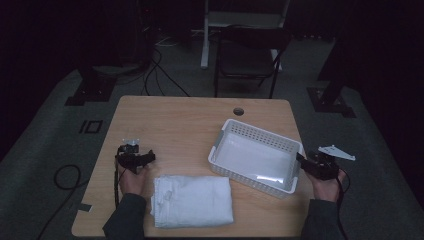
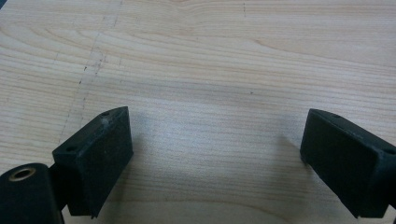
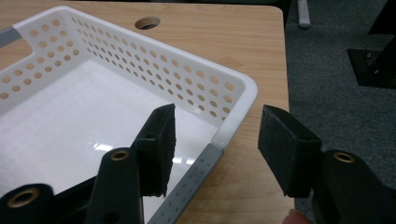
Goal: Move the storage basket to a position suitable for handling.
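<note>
Folded white towel (image 1: 192, 201) at table's 6 o'clock, white basket (image 1: 224, 131) empty at 4. Towel looks soft, light, floppy; grab folded edge, both sides. Left gripper (image 2: 215, 154) jaws spread over bare wood. Right gripper (image 3: 217, 144) spread, straddling basket's near rim, nothing pinched.

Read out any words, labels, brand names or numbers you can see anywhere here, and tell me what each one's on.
There is no readable text.
White basket: plain perforated walls, no label.
Folded white cloth: no tag or print visible.
Wooden table: bare grain and faint scratches.
Left gripper and right gripper: black jaws, open, unmarked.
</note>
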### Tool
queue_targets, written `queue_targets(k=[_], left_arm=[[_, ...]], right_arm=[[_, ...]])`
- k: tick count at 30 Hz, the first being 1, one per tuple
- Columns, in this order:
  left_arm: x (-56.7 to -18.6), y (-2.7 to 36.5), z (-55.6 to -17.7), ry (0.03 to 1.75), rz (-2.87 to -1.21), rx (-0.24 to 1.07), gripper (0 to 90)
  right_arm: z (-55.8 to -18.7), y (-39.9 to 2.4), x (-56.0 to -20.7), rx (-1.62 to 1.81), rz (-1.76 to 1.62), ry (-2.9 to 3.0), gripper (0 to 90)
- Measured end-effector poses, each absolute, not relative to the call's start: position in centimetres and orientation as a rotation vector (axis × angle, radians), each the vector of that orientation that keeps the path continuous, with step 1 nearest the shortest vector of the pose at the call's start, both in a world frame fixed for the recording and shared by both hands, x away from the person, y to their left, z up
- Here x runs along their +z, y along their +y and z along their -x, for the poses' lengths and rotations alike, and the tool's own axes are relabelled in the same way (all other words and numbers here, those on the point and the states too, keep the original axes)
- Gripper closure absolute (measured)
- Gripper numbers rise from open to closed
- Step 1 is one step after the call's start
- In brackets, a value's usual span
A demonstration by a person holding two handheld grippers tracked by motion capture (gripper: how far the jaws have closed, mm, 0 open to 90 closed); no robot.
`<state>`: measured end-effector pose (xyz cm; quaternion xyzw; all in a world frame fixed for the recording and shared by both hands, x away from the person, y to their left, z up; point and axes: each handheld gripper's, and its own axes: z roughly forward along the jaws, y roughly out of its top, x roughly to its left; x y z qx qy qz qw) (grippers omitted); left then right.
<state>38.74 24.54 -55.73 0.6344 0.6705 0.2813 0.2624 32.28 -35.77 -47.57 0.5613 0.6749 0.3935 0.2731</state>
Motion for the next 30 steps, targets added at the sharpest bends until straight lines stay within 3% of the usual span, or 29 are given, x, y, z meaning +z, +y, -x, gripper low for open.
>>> queue_targets(k=[11,30], left_arm=[[-55.7,24.7,-38.7,1.805,-1.722,0.756,9.8],[-55.1,23.4,-37.7,1.73,-1.806,0.707,29.3]], right_arm=[[-32.2,-35.8,-47.7,1.056,-1.508,1.826,41.4],[-31.7,-34.9,-48.5,1.032,-1.508,1.874,40.7]])
